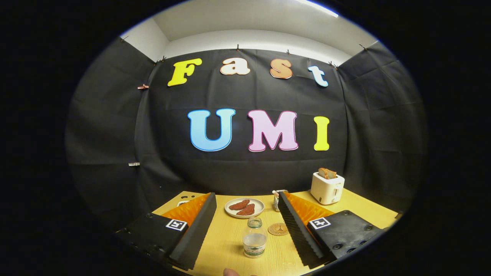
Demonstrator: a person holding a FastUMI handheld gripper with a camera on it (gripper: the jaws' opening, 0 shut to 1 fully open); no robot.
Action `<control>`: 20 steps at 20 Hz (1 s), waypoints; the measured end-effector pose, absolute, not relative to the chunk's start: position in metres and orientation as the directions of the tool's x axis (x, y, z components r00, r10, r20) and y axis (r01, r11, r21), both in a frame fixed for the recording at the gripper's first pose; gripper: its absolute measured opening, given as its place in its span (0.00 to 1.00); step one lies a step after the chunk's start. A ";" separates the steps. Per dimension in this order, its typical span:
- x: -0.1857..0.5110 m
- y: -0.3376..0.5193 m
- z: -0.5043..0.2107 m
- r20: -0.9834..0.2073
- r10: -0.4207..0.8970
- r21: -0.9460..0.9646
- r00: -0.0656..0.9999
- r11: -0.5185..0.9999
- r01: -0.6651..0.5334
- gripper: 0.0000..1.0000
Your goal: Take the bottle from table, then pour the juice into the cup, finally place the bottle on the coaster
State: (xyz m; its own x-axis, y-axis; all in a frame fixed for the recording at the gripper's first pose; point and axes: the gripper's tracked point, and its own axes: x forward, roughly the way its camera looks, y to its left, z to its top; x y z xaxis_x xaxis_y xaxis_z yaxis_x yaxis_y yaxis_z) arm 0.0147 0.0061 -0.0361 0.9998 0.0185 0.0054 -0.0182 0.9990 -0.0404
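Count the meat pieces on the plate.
2. Both lie on the plate beyond the open jaws: one meat piece toward its left, the other meat piece beside it on the right, touching. Nothing seems hidden under them.

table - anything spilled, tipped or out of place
Nothing stands out. The bottle stands upright between the open tool's fingers, untouched; the cup, coaster, plate and toaster sit in order on the dry table.

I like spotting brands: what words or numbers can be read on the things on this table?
Label on the small clear plastic bottle: too blurred to read.
Round brown coaster: a stamped design, no legible words.
Open tongs flanking the bottle: square black-and-white markers, patterns, not words.
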 end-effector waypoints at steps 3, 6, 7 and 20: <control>0.017 -0.002 -0.058 -0.001 -0.015 -0.042 1.000 0.999 0.015 0.99; 0.020 -0.010 -0.080 0.005 -0.048 -0.025 0.999 0.998 0.049 0.99; 0.022 -0.011 -0.087 0.009 -0.055 -0.017 0.998 0.998 0.055 0.99; 0.061 -0.015 -0.220 -0.070 -0.079 -0.067 0.994 0.995 0.074 0.99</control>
State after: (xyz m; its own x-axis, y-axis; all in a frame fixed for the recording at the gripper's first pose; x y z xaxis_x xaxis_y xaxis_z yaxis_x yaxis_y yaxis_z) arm 0.0613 -0.0154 -0.2202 0.9944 -0.0789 -0.0704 0.0742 0.9950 -0.0666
